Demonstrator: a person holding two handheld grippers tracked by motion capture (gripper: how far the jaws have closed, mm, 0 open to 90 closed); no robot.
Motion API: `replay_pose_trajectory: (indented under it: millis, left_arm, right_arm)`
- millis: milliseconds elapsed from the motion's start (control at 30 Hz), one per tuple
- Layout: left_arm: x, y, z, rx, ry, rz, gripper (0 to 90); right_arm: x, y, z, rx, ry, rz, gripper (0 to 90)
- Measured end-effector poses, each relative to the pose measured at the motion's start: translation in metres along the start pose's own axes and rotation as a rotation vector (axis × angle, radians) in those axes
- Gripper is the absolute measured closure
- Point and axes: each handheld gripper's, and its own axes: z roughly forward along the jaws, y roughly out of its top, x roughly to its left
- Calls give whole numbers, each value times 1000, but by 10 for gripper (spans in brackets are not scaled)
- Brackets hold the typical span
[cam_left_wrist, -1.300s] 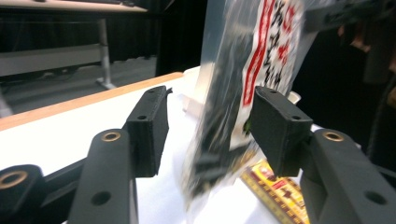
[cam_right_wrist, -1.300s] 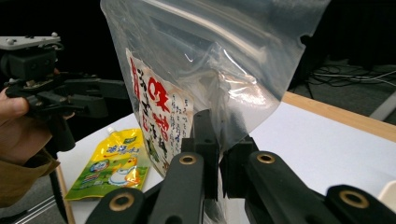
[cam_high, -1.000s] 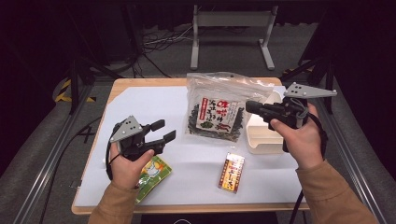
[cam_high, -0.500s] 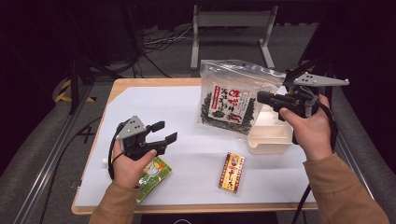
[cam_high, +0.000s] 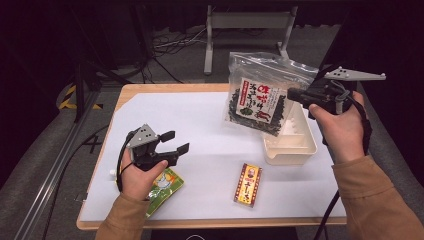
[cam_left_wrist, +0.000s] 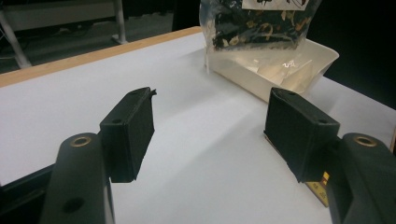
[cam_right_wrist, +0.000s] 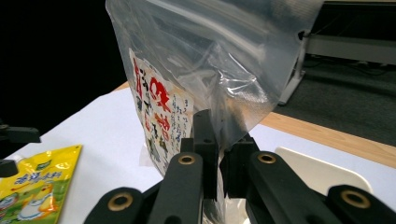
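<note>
Right gripper (cam_high: 292, 94) has its jaws pressed together on the side edge of the clear seaweed bag (cam_high: 257, 95), pinching the film. The bag hangs off the counter (cam_high: 200, 125), above the far end of the white plastic tray (cam_high: 292, 147) near the counter's right edge. In the right gripper view the pinch sits on bare plastic beside the printed label, with the contents behind it.

Handling, judged: light, soft pouch; the film is thin, glossy and likely slippery, so a hold on a single edge lets the bag swing and tilt. The dried contents look brittle and should not be squeezed. Best hold is the flat film margin or top seal, not the filled belly.

Left gripper (cam_high: 173, 142) rests near the counter's near left corner, jaws spread with only bare counter between them; they have just been opening wider. A yellow-green packet (cam_high: 165, 186) lies beside the left hand, a small red-and-yellow packet (cam_high: 248, 184) near the near edge.
</note>
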Motion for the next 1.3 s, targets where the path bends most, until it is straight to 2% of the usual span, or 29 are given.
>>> replay_pose_trajectory:
  millis: [233, 400, 567, 900, 1300]
  left_arm:
    - [1, -1, 2, 16, 10, 9, 301]
    - [2, -2, 3, 27, 13, 0, 295]
    - [3, -3, 3, 35, 10, -3, 294]
    - [3, -3, 4, 40, 8, -10, 292]
    - [3, -4, 5, 39, 13, -20, 292]
  right_arm:
    - [-9, 4, 0, 12, -62, -9, 866]
    - [-14, 4, 0, 17, -96, -16, 865]
    - [-19, 2, 0, 25, -149, -45, 864]
    - [-35, -5, 0, 27, -213, -4, 861]
    - [-47, -7, -2, 19, -274, -13, 860]
